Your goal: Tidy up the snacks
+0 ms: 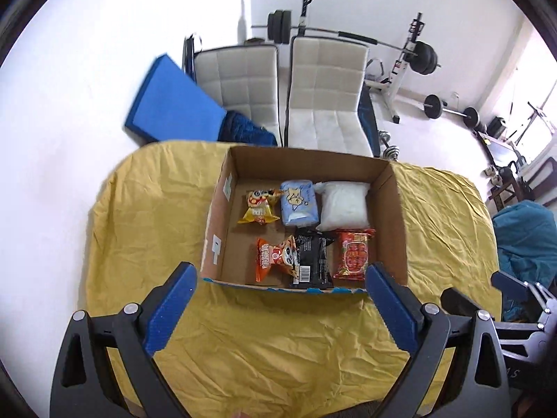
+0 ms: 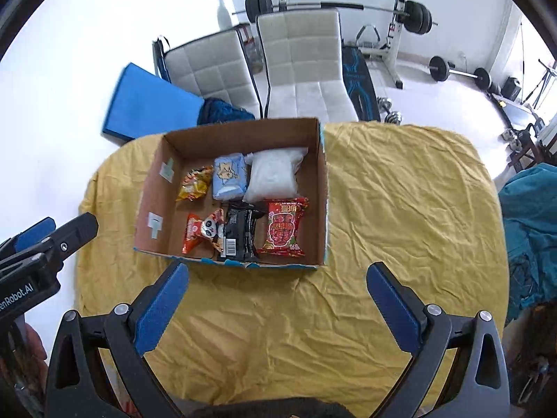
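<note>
Inside the box [image 1: 393,209], six snacks [image 1: 355,252] lie in two rows, both grippers (left [image 1: 280,278], right [image 2: 278,277]) spread empty short of its near wall; sorting looks finished, next likely withdrawal.

Black packet's [image 1: 311,261] left edge covered by the orange panda packet [image 1: 275,257] inside the cardboard box [image 1: 395,216], packet print too small to read, right gripper [image 1: 522,299] cut off at frame edge
</note>
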Motion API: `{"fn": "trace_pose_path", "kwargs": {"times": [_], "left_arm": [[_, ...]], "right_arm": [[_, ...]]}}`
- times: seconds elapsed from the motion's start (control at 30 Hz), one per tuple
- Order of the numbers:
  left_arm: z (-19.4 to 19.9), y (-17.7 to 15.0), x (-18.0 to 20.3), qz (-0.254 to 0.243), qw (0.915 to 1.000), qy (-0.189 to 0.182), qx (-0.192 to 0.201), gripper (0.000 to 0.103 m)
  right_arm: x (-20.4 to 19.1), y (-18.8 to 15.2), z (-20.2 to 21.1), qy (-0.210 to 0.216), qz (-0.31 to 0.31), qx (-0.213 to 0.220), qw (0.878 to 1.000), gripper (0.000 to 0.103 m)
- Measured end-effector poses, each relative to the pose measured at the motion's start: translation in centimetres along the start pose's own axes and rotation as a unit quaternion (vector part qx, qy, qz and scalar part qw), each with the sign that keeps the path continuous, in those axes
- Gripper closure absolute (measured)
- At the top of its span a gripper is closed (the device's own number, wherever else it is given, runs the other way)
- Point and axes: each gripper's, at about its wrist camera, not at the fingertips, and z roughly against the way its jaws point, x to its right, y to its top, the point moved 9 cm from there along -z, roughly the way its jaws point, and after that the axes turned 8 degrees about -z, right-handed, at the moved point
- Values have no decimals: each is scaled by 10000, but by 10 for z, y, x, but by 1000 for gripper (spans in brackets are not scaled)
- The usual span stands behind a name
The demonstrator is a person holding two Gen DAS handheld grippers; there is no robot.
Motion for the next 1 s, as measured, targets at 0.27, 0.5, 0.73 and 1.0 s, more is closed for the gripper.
{"fn": "trace_pose_path", "kwargs": {"times": [0.27, 0.5, 0.73, 1.0], "left_arm": [[63, -3, 12, -157, 9992, -31, 378, 4], [92, -13, 22, -190, 9987, -142, 446, 4], [102, -20, 21, -223, 9987, -50, 465, 4], [109, -22, 17, -160, 9985, 7, 532, 4]], "right_arm": [[-1, -1, 73, -113, 99, 556, 9983, 0], [-4, -3, 107, -161, 119, 799, 9966, 0], [-6, -7, 117, -202, 139, 875, 9959, 0], [-5, -12, 120, -289, 174, 906, 9953, 0]]}}
